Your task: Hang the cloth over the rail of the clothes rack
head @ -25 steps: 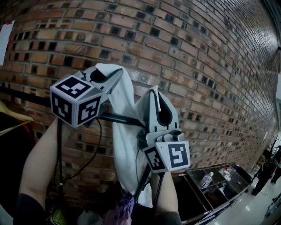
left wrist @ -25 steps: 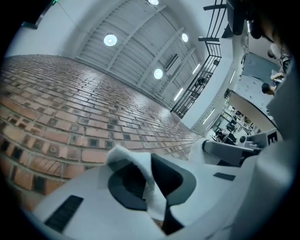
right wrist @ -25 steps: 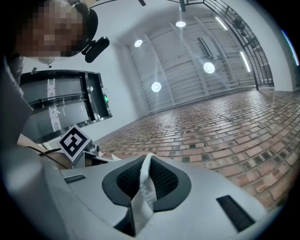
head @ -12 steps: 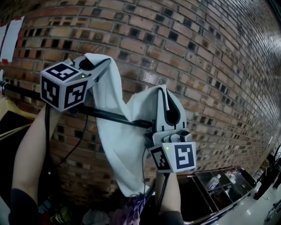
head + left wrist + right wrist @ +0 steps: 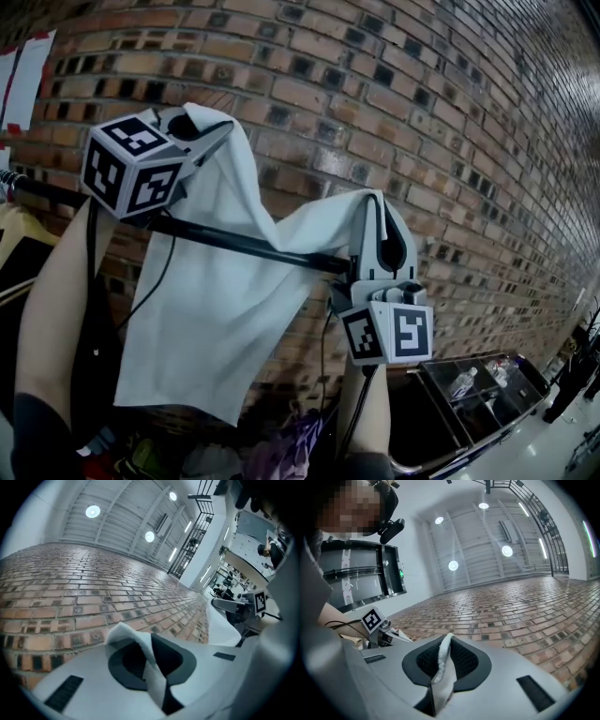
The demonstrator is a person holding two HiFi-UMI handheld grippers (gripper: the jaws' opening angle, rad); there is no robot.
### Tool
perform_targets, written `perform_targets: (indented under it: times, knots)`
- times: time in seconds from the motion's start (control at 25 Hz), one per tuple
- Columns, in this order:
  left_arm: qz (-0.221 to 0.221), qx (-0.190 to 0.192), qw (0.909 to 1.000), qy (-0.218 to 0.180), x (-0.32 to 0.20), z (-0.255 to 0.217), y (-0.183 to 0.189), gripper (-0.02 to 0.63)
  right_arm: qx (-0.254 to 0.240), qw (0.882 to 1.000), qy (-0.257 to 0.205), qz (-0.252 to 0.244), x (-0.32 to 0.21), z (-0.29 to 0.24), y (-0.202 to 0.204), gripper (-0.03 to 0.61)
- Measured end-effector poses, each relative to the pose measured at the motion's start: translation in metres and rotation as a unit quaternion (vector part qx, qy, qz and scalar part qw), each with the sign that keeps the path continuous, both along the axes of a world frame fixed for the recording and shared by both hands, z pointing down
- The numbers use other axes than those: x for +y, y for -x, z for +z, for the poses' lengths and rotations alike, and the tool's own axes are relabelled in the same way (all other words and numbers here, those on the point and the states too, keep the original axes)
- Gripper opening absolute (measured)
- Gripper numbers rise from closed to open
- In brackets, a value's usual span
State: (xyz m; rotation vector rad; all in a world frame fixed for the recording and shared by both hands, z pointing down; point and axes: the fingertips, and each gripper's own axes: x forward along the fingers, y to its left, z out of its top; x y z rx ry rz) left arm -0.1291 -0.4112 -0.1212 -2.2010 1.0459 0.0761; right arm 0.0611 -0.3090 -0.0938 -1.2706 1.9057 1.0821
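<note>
Cloth (image 5: 216, 309) is held up in front of a brick wall (image 5: 422, 112), spread between both grippers along its upper edge. Left gripper (image 5: 202, 127): jaws are closed on one upper corner, and a fold of white fabric is seen pinched between the pads in the left gripper view. Right gripper (image 5: 380, 202): jaws are closed on the other end of the edge, with a thin ridge of fabric clamped between them in the right gripper view. The held edge is kept above the rail (image 5: 272, 253), sagging between the two grips. The rail is seen as a dark line across the sheet, so the hanging part is judged to lie on the wall side. The cloth is not yet left resting on the rail. Handling is judged as follows: the fabric is thin, light and limp, with no stiffness of its own, so its shape is set only by the two grips. A smooth rail is expected to let it slide off if the two sides are left unequal. Hold is best kept at the upper corners, well apart, so that the sheet is laid flat and not bunched.
</note>
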Motion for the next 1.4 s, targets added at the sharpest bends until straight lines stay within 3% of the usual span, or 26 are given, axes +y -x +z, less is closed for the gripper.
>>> perform_targets:
  times: [0.2,0.28,0.48,0.6,0.72,0.84,0.96,1.04,1.12,1.28,1.4]
  knots:
    - [0.007,-0.01,0.9999,-0.004,0.02,0.012,0.021,0.043,-0.035,0.999,0.003,-0.01,0.003,0.005,-0.014,0.043]
    - [0.017,0.008,0.9998,0.011,0.027,0.015,0.035,0.043,-0.039,0.999,-0.002,-0.01,0.01,0.005,-0.017,0.043]
    - [0.102,0.064,0.9919,0.04,0.071,0.025,0.063,0.043,-0.041,0.999,-0.004,-0.005,0.039,0.009,-0.032,0.043]
    - [0.092,0.069,0.9933,0.003,0.111,0.046,0.073,0.044,-0.043,0.999,-0.016,-0.019,0.058,0.017,-0.034,0.044]
    - [0.072,0.058,0.9947,-0.045,0.143,0.072,0.07,0.044,-0.038,0.997,-0.057,-0.025,0.089,0.026,-0.031,0.044]
    - [0.085,0.069,0.9915,-0.071,0.161,0.083,0.054,0.044,-0.071,0.994,-0.085,-0.012,0.108,0.022,-0.045,0.043]
    - [0.096,0.085,0.9896,-0.065,0.154,0.09,0.042,0.044,-0.117,0.992,-0.048,-0.003,0.094,0.018,-0.066,0.043]
    - [0.083,0.078,0.9918,-0.058,0.145,0.098,0.044,0.044,-0.119,0.992,0.009,-0.029,0.075,0.028,-0.063,0.043]
    - [0.08,0.083,0.9921,-0.05,0.143,0.107,0.055,0.044,-0.112,0.991,0.037,-0.067,0.066,0.045,-0.054,0.048]
    - [0.088,0.113,0.9873,-0.069,0.166,0.119,0.09,0.043,-0.073,0.986,0.015,-0.147,0.081,0.076,-0.028,0.048]
    - [0.077,0.111,0.986,-0.098,0.183,0.136,0.109,0.043,-0.048,0.988,0.02,-0.147,0.088,0.098,-0.007,0.048]
